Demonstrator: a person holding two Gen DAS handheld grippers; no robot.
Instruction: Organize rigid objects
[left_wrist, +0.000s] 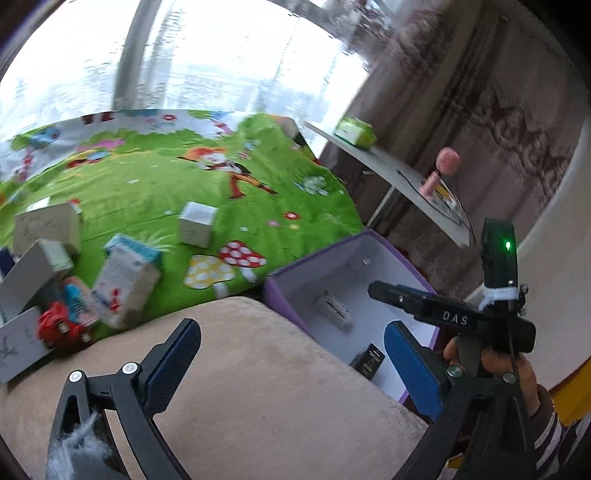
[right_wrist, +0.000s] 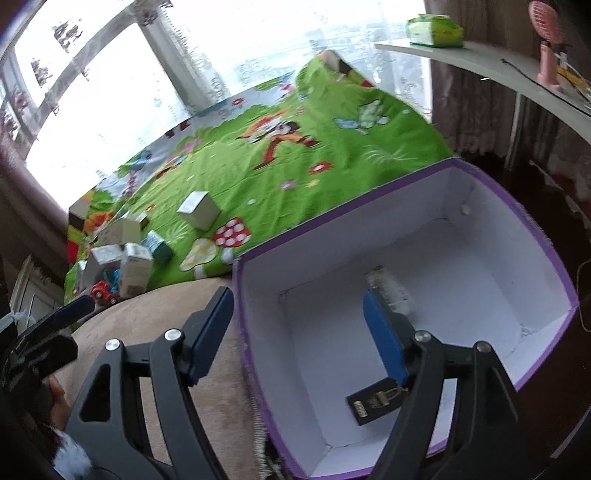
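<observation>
Left gripper (left_wrist: 291, 369) jaws wide, nothing between, over beige cushion (left_wrist: 258, 387). Right gripper (right_wrist: 295, 336) jaws apart, empty, straddling near-left wall of purple box (right_wrist: 554, 266). In box: small black box (right_wrist: 373, 402), half hidden behind right finger, gold print unreadable; blurred pale item (right_wrist: 391, 288) mid-floor, unidentifiable. "DAS" readable on right gripper body. Carton pile (left_wrist: 122, 280) plus red toy car (left_wrist: 61, 328) far left on green cartoon mat (left_wrist: 258, 206), labels smeared. White cube box (left_wrist: 197, 223) sits apart.

Bright overexposed window (right_wrist: 122, 92) upper left, sheer curtain across it. Patterned brownish drape (left_wrist: 461, 122) at right. White shelf (right_wrist: 480, 61) upper right. Green cartoon play mat (left_wrist: 155, 184) mid-frame, beige cushion (left_wrist: 258, 387) along bottom.
</observation>
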